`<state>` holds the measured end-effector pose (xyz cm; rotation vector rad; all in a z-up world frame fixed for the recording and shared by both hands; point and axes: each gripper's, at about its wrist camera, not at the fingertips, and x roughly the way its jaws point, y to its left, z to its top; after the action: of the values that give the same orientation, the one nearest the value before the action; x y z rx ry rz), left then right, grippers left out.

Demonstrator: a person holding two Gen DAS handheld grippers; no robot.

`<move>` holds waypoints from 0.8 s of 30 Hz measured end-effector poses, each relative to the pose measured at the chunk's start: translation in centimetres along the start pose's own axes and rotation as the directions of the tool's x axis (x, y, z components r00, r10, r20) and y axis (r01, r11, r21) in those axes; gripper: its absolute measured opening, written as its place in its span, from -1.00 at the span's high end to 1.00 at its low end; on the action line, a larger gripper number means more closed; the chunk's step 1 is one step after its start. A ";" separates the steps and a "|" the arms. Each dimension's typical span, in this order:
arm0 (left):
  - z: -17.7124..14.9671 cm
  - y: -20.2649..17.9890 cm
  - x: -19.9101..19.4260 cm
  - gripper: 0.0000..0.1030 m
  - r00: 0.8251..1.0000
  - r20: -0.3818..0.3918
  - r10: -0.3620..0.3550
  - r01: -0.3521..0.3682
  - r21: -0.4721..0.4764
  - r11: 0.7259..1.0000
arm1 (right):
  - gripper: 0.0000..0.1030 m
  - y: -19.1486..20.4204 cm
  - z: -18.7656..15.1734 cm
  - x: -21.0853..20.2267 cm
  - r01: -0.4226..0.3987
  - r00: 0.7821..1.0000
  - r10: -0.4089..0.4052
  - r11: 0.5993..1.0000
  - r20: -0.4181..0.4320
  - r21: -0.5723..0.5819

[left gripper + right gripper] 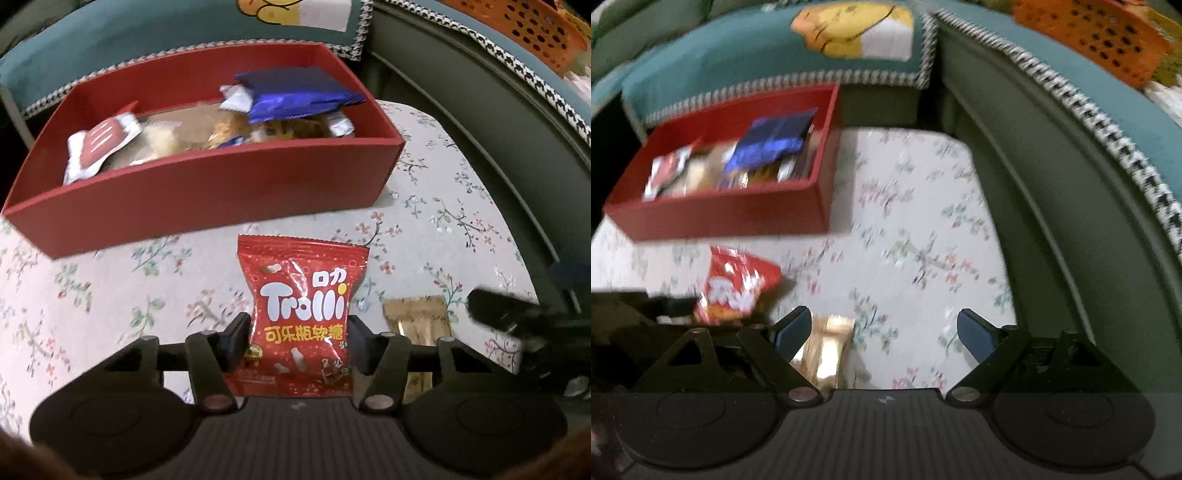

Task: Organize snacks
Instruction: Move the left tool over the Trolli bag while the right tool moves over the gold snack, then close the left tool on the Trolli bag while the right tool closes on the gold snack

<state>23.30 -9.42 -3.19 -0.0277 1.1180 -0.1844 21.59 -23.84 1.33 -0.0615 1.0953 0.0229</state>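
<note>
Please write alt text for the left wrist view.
The left gripper pinches a red Trolli gummy packet on a floral tablecloth. Behind it stands a red box holding several snack packets, a blue one on top.

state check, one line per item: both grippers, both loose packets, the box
left gripper: shut on the red candy packet, pads at its two sides
right gripper: open, nothing gripped
red candy packet: sealed, on the flowered cloth, outside the box
gold packet: lying on the cloth by the right gripper's left finger, not gripped
red box: open top, several snack packets inside, a blue packet on top
</note>
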 end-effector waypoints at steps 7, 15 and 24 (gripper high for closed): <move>-1.8 1.9 -1.7 -0.40 1.000 -0.011 0.008 -0.009 -0.033 0.999 | -0.75 1.2 -1.1 1.1 -0.024 0.998 0.021 0.999 -0.064 -0.041; -2.6 2.2 -2.2 -0.39 1.000 -0.008 0.018 -0.018 -0.032 0.999 | -0.73 1.9 -1.3 2.7 -0.048 0.992 0.046 0.999 -0.115 -0.011; -2.5 3.0 -1.3 -0.44 0.999 -0.015 0.033 -0.034 -0.044 0.998 | -0.66 2.8 -1.8 3.9 -0.055 0.988 0.053 0.998 -0.147 -0.013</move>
<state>20.95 -6.05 -3.49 -0.0476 1.1361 -0.1300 21.59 -21.21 -3.04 -0.0491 1.2442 0.0770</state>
